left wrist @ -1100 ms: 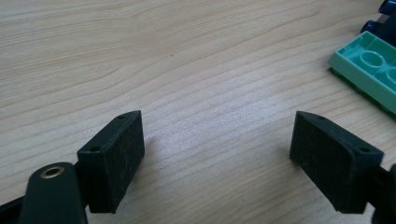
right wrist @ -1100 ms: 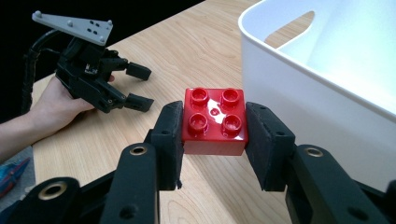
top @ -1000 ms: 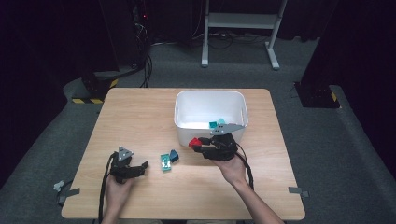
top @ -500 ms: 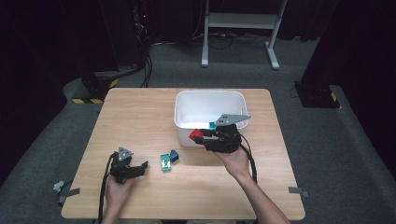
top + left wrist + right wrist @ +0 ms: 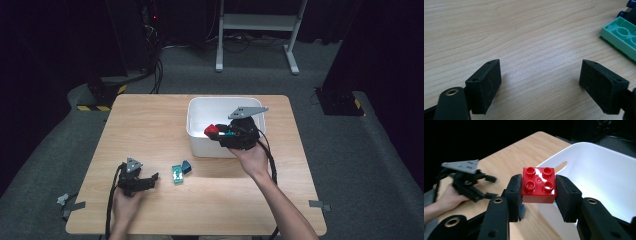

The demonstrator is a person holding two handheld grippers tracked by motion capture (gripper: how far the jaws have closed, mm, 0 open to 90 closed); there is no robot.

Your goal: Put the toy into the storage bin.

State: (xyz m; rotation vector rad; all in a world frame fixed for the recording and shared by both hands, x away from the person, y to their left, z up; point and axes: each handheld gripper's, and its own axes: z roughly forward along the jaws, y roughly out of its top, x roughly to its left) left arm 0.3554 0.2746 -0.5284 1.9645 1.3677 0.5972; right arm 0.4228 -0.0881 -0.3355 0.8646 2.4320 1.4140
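Nearest, left gripper: jaws wide, empty, low over the table. Beyond, right gripper: clamped on red brick's flat sides above the white bin. Brick likely light, rigid, glossy, slippery.

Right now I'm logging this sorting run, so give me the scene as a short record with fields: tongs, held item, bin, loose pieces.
right tongs: shut on red brick, held above the near rim of the bin
left tongs: open, nothing between them, low over the table
white bin: on the table, open top
loose pieces: mint-green brick and dark blue brick, side by side on the table between the hands
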